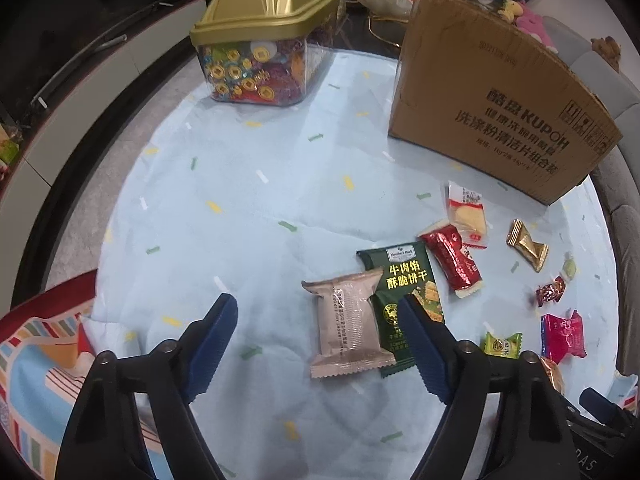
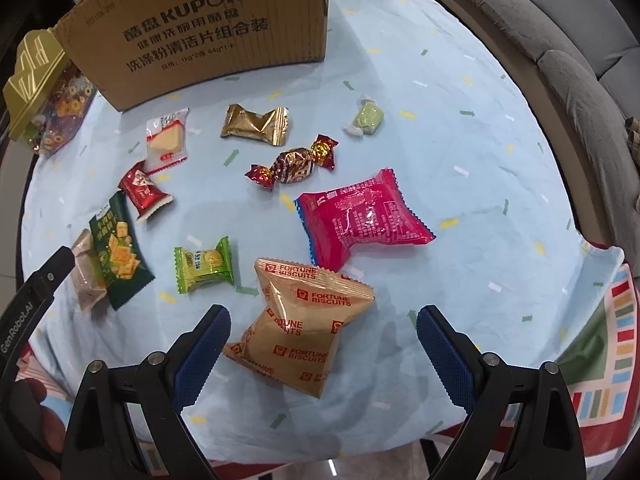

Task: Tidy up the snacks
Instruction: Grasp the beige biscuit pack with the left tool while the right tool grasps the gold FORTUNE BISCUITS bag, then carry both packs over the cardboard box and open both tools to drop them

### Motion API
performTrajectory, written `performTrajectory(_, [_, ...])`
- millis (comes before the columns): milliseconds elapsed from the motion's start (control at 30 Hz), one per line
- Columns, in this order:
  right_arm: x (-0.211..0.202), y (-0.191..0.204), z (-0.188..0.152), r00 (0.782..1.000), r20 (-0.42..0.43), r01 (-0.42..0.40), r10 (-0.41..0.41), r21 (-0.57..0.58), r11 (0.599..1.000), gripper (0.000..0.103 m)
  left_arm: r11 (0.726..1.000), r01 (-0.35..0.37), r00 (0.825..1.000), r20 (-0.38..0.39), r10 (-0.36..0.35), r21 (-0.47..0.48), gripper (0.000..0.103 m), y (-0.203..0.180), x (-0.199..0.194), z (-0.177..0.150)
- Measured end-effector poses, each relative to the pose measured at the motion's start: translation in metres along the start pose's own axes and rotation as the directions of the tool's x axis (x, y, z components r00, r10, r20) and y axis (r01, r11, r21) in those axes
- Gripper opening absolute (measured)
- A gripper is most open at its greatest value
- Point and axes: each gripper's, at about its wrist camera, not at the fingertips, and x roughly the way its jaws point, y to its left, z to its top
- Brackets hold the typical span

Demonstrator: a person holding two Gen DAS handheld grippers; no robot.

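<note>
Several wrapped snacks lie on a light blue cloth. My left gripper (image 1: pixel 316 312) is open and empty above the cloth; a beige packet (image 1: pixel 350 322) and a dark green biscuit packet (image 1: pixel 404 276) lie between its fingertips and just beyond. My right gripper (image 2: pixel 323 320) is open and empty, with the orange Fortune Biscuits bag (image 2: pixel 298 328) lying between its fingers. Beyond it are a pink packet (image 2: pixel 364 216), a small green packet (image 2: pixel 204 266), a red-gold candy (image 2: pixel 294 164), a gold packet (image 2: pixel 256 125) and a pale green candy (image 2: pixel 366 120).
An open cardboard box (image 1: pixel 492 92) stands at the back, also in the right wrist view (image 2: pixel 200 28). A clear candy tub with a gold lid (image 1: pixel 260 36) stands to its left. A grey sofa (image 2: pixel 568 40) runs along the right. The left gripper's body (image 2: pixel 36 300) shows at the left edge.
</note>
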Motion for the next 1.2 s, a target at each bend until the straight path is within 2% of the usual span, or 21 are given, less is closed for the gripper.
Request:
performTrajectory(167, [0.01, 0.001, -0.001, 1.0, -0.015, 0.009, -0.009, -0.007, 1.0, 0.095, 1.0, 0.004, 1.0, -0.023, -0.004, 0.001, 0.074, -0.002, 0.012, 0.0])
performTrajectory(233, [0.013, 0.002, -0.003, 1.0, -0.025, 0.011, -0.011, -0.011, 1.0, 0.088, 1.0, 0.008, 0.999, -0.031, -0.008, -0.002, 0.073, -0.001, 0.016, 0.0])
performTrajectory(333, [0.02, 0.002, 0.0, 0.999, -0.041, 0.004, -0.005, -0.01, 1.0, 0.084, 1.0, 0.009, 0.999, -0.045, -0.009, -0.003, 0.071, -0.001, 0.021, -0.001])
performTrajectory(433, [0.026, 0.002, -0.001, 0.999, -0.047, -0.003, 0.002, -0.015, 1.0, 0.076, 1.0, 0.008, 0.998, -0.059, -0.008, -0.001, 0.062, -0.001, 0.027, -0.002])
performTrajectory(500, [0.032, 0.0, -0.002, 0.998, -0.057, -0.01, 0.009, -0.02, 1.0, 0.07, 1.0, 0.012, 0.998, -0.065, -0.012, -0.001, 0.051, 0.0, 0.029, -0.002])
performTrajectory(567, [0.033, 0.0, -0.003, 0.998, -0.057, -0.016, 0.015, -0.022, 1.0, 0.068, 1.0, 0.015, 0.998, -0.065, -0.015, 0.009, 0.044, -0.001, 0.03, -0.002])
performTrajectory(667, [0.031, 0.002, -0.004, 0.999, -0.042, -0.026, 0.024, -0.04, 0.999, 0.058, 1.0, 0.021, 0.997, -0.069, -0.019, 0.023, 0.033, -0.004, 0.031, -0.002])
performTrajectory(733, [0.029, 0.004, -0.005, 0.999, -0.025, -0.025, 0.024, -0.053, 0.998, 0.048, 0.999, 0.024, 0.998, -0.062, -0.022, 0.028, 0.033, -0.004, 0.03, -0.002])
performTrajectory(800, [0.028, 0.003, -0.006, 0.999, -0.019, -0.031, 0.03, -0.058, 0.998, 0.047, 0.999, 0.026, 0.998, -0.055, -0.024, 0.029, 0.032, -0.004, 0.029, -0.001])
performTrajectory(967, [0.014, 0.008, -0.003, 1.0, 0.018, -0.016, 0.017, -0.08, 0.997, 0.046, 0.999, 0.016, 1.0, -0.021, -0.015, 0.041, 0.031, -0.007, 0.016, -0.002])
performTrajectory(1200, [-0.013, 0.013, -0.002, 0.996, 0.076, -0.033, 0.04, -0.094, 0.995, 0.046, 0.999, 0.019, 1.0, -0.005, -0.019, 0.039, 0.031, -0.01, -0.004, -0.009])
